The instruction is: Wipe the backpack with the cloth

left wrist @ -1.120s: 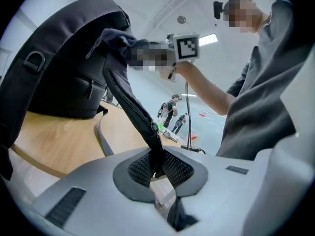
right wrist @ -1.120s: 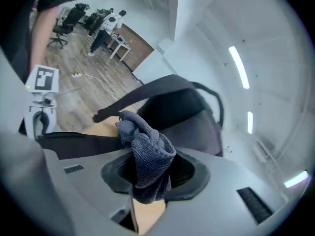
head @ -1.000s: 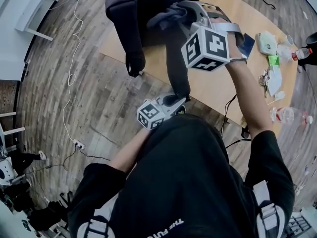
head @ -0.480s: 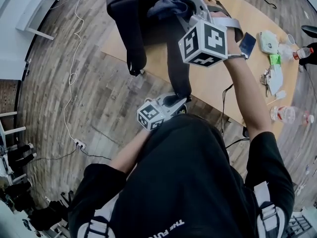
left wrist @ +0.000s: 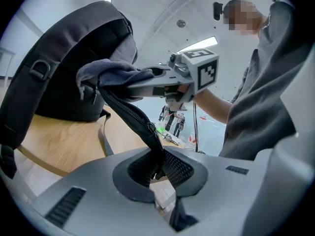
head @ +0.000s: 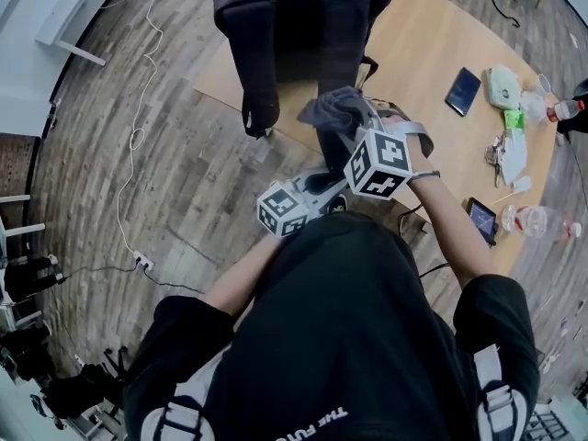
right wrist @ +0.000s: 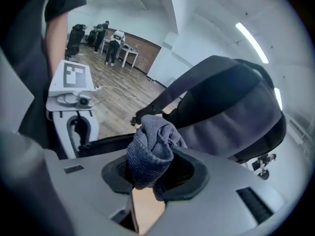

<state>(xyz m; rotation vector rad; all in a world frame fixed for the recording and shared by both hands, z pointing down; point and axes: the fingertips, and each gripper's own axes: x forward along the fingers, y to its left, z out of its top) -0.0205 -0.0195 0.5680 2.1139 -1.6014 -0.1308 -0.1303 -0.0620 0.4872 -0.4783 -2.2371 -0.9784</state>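
Observation:
A dark backpack stands upright on the wooden table near its edge. One of its black straps is stretched off the table toward me. My left gripper is shut on the end of that strap, below the table edge. My right gripper is shut on a bunched grey cloth, which lies against the strap partway down it. In the right gripper view the cloth fills the jaws, with the backpack behind and the left gripper at the left.
At the table's right end lie a phone, a white case, keys, a second phone and plastic bottles. A white cable and power strip lie on the wood floor at left.
My right gripper has come down with the cloth from the backpack's top to the lower part of the stretched strap, nearer to me. The left gripper has kept still on the strap.

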